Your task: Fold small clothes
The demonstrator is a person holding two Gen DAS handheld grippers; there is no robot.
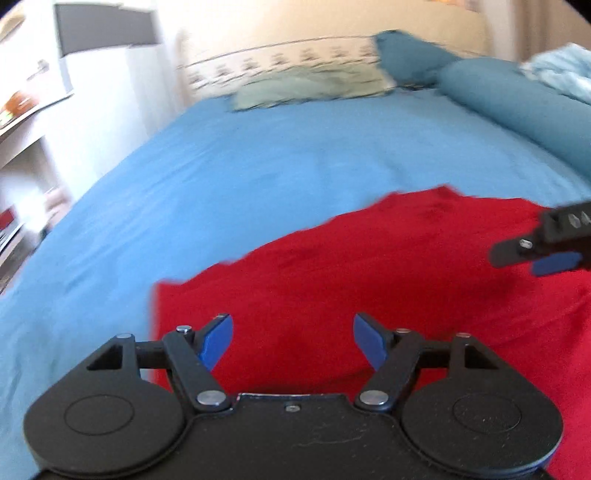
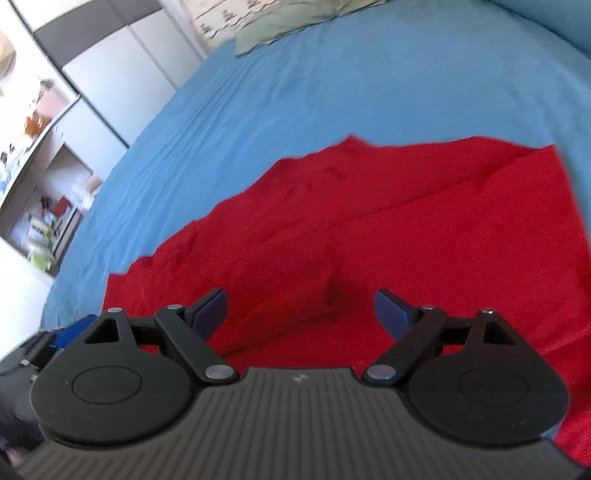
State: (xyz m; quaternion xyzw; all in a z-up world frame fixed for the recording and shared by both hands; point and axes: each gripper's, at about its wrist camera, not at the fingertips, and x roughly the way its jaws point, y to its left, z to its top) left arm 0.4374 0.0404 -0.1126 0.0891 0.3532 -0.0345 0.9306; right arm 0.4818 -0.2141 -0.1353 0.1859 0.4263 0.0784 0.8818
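Red garment (image 2: 388, 221) lay on blue bed (image 2: 295, 92), near edge hidden behind left tool (image 1: 291, 341) and right tool (image 2: 301, 314), both spread, empty.

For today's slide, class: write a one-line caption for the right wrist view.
Open right gripper poised over a red garment spread on a blue bedsheet.

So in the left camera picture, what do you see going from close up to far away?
Left gripper, open → red cloth → blue bedsheet → pale green pillow → wall.
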